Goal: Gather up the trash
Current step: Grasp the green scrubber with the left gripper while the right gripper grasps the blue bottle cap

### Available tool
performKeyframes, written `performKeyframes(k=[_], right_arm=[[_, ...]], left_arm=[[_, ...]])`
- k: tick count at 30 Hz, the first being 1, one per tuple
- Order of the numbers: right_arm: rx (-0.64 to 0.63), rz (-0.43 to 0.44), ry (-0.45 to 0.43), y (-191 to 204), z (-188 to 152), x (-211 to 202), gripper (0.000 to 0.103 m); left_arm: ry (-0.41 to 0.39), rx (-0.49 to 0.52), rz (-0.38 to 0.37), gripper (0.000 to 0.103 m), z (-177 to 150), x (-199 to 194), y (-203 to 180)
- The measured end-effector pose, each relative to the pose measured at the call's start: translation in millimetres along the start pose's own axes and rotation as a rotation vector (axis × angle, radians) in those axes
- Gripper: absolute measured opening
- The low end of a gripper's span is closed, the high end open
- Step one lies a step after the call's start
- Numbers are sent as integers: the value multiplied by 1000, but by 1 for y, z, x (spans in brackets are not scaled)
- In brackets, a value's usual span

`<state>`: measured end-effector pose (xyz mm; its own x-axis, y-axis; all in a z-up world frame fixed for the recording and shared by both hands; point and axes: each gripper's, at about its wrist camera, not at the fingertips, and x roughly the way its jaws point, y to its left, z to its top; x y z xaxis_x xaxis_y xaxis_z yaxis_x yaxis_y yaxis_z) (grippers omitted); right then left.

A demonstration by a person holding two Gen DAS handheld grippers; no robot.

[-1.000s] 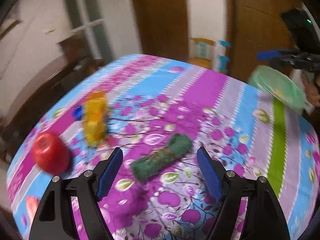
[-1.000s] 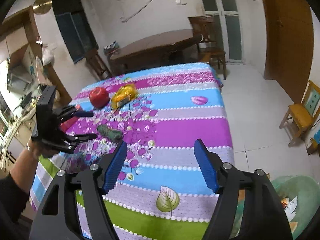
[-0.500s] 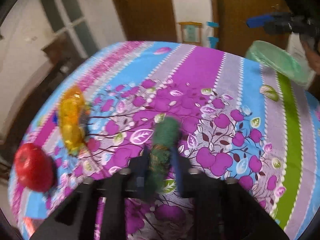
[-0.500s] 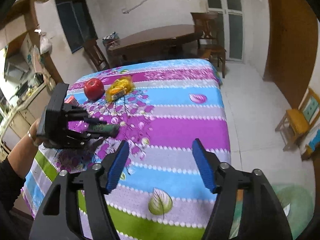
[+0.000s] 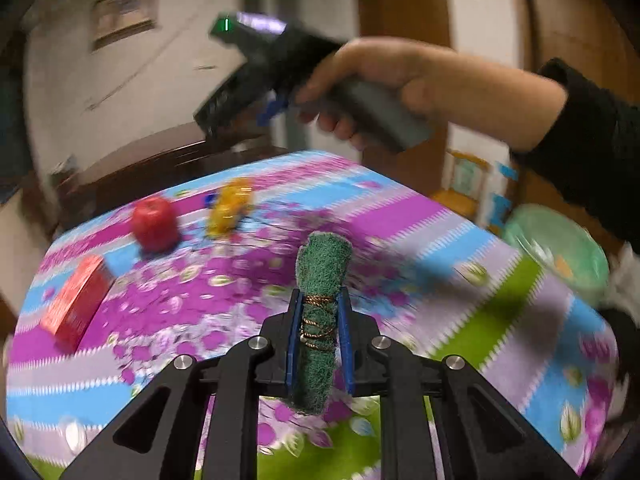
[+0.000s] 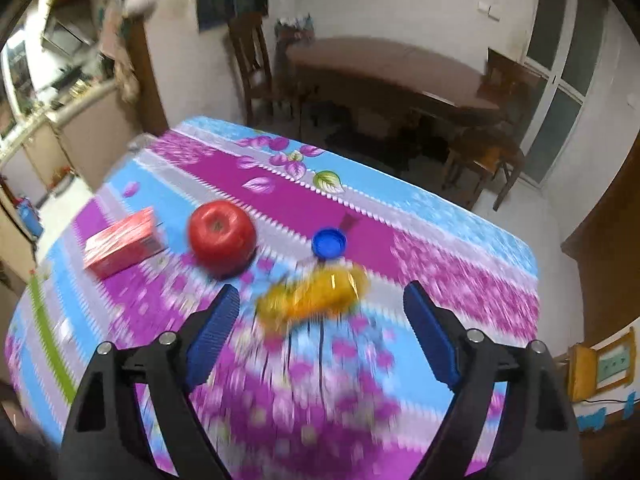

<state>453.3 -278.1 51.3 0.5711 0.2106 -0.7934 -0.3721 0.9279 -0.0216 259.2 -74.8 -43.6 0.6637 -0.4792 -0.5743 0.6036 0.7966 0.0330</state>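
Fingers [image 5: 294,332] of the left gripper [image 5: 319,336] are clamped on the green scrub roll [image 5: 320,304], lifted off the worktop [image 5: 460,232]; right gripper [image 6: 320,332] is opening, empty, above the yellow wrapper [image 6: 312,296] beside the apple [image 6: 222,236]; rushing could nudge the apple rolling.

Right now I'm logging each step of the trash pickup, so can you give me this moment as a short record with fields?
left gripper: shut on the rolled green scouring pad bound with copper wire, lifted clear of the tablecloth
right gripper: empty, fingers opening above the crinkled yellow plastic wrapper
still on the floral striped tablecloth: yellow wrapper, round blue plastic bottle cap, red apple, red cardboard box
bin: pale green plastic bin beyond the table's edge
image quality: motion blur in both views
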Motion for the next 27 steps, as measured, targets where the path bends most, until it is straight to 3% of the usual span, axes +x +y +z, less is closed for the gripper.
performKeyframes(k=[5,11,15,17,19,23,27], right_arm=[[-17,-85,165,3,29,79,84],[47,-78,278,-9,40,127,84],[74,-39,309,-12,38,141,71],[70,-37,326,-12,37,149,55],[85,-32,341,-15,35,155,49],[85,-17,319,-14,36,159,38],[34,-43,264,-2,43,148,38]], left_arm=[[30,-157,-32,18,-1,2,31],[51,-187,-15,18,-5,-6,43],[66,-196,-24,18,-4,-1,44],[71,-194,-29,18,-5,0,43],[79,-202,-38,18,-6,4,45],[83,-193,-28,18,-8,7,45],[93,-197,-23,18,-10,10,48]])
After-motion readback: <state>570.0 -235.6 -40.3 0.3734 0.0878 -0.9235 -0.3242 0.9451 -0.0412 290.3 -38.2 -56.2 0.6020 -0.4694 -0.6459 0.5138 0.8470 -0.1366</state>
